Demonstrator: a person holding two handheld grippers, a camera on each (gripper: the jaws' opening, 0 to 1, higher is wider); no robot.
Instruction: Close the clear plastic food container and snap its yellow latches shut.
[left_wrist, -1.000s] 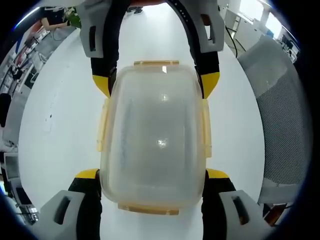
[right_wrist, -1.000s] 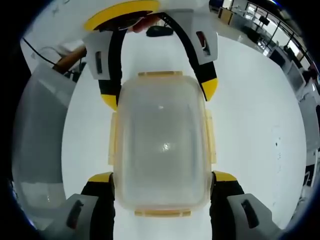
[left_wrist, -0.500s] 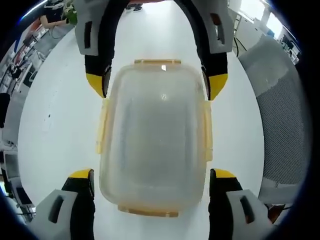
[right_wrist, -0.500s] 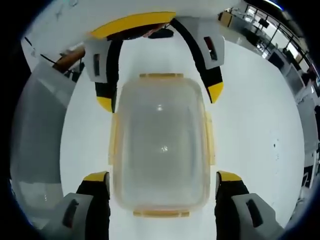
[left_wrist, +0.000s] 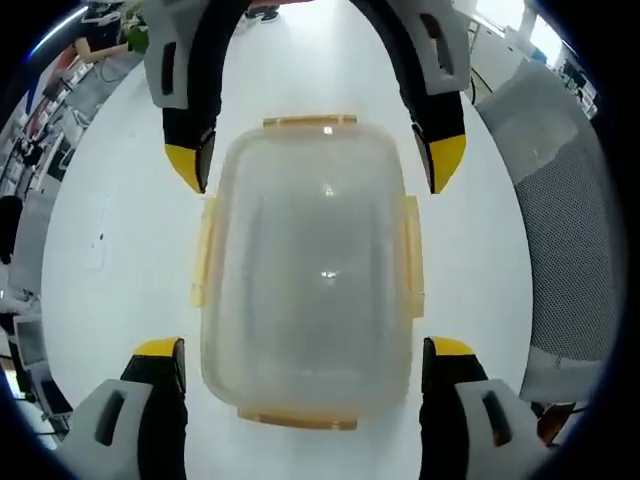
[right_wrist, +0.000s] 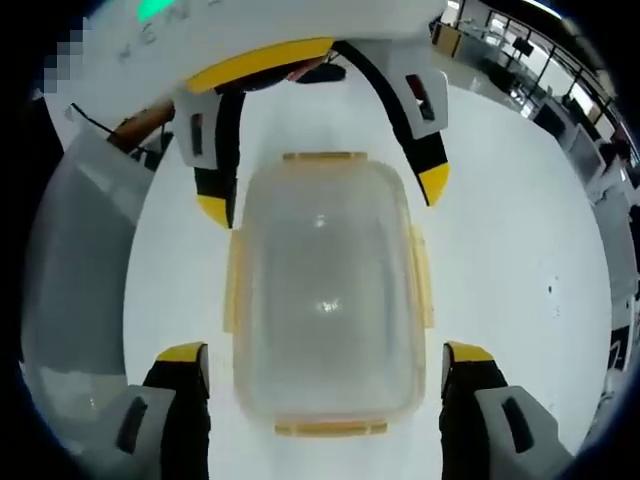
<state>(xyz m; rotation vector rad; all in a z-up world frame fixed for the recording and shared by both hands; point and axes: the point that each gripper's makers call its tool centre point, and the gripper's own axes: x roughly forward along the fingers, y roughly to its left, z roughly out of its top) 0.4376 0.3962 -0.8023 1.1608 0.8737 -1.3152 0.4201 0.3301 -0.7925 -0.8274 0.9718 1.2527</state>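
You work on a white round desk. At your side stands a grey mesh chair, seen also in the right gripper view. Bright windows light the room, and far desks with clutter stand behind.

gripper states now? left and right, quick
Left gripper: open, jaws either side of the container, not touching it.
Right gripper: open, jaws clear of the container, holding nothing.

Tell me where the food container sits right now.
The food container lies lid-on, centred on the white table, between the open left gripper and right gripper, which face each other across it.
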